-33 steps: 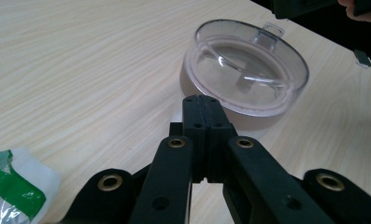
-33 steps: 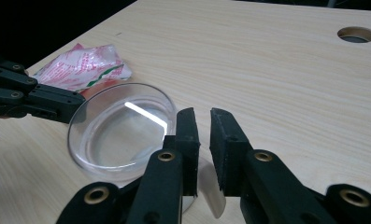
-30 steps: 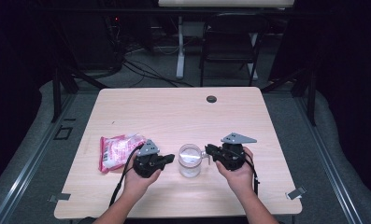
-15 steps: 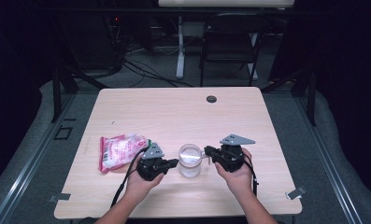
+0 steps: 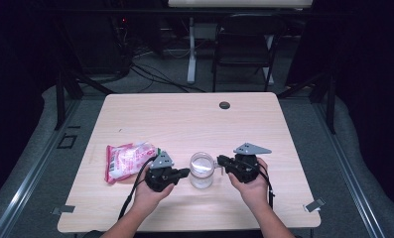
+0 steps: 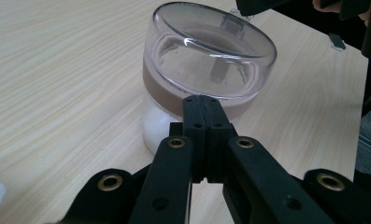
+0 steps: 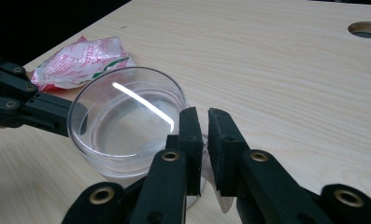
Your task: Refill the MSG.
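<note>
With the left gripper (image 6: 203, 100) shut and braced against the jar (image 5: 202, 170), the right gripper (image 7: 202, 122) pinches the lid tab (image 7: 222, 196); next move: likely lift it.

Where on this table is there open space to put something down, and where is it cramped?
The far half of the table is bare wood, from the jar back to the round hole. The right edge beyond the right gripper is also free. It is crowded near the front: the pink packet, left gripper, jar and right gripper sit in a row.
</note>
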Tool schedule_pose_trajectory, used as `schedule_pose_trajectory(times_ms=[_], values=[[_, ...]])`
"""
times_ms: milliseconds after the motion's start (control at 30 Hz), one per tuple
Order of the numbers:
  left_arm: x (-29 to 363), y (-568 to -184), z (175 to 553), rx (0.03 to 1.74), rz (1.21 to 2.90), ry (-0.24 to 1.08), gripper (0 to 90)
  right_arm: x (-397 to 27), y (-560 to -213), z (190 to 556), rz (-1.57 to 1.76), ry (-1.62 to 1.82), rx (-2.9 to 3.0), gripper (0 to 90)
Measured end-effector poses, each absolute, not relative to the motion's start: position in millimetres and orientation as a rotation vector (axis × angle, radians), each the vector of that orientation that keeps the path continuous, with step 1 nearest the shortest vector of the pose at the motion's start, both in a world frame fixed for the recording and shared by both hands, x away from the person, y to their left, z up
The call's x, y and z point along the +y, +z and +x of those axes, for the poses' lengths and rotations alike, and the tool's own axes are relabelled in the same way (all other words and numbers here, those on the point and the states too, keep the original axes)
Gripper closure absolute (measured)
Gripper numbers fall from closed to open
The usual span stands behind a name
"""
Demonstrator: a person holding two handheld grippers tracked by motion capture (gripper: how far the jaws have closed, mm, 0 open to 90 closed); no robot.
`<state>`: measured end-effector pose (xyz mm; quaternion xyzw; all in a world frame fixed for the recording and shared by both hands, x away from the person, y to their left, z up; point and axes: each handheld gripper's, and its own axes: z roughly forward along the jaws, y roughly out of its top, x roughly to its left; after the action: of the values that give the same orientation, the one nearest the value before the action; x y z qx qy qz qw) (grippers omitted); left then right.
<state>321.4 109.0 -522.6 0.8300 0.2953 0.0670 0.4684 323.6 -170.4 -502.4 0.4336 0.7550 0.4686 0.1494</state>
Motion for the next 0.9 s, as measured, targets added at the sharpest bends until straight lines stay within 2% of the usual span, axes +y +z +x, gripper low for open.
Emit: schedule_pose_trajectory(times_ms=[200, 367, 400, 467, 633, 900], values=[[107, -519, 322, 0.713, 2.021, 0.160, 90.0, -169, -499, 316, 1.191, 1.336, 2.181, 78.4], [105, -517, 323, 0.704, 2.019, 0.165, 89.3, -167, -496, 305, 1.111, 1.331, 2.208, 67.6], [104, -516, 324, 0.700, 2.015, 0.166, 89.3, -167, -496, 305, 1.111, 1.331, 2.208, 67.6], [103, -515, 325, 0.703, 2.004, 0.154, 86.4, -163, -496, 299, 1.072, 1.305, 2.244, 60.3], [99, -513, 325, 0.690, 2.001, 0.178, 76.7, -154, -498, 291, 0.985, 1.237, 2.243, 50.3], [99, -510, 325, 0.705, 1.975, 0.188, 66.7, -145, -500, 287, 0.918, 1.197, 2.260, 45.0]])
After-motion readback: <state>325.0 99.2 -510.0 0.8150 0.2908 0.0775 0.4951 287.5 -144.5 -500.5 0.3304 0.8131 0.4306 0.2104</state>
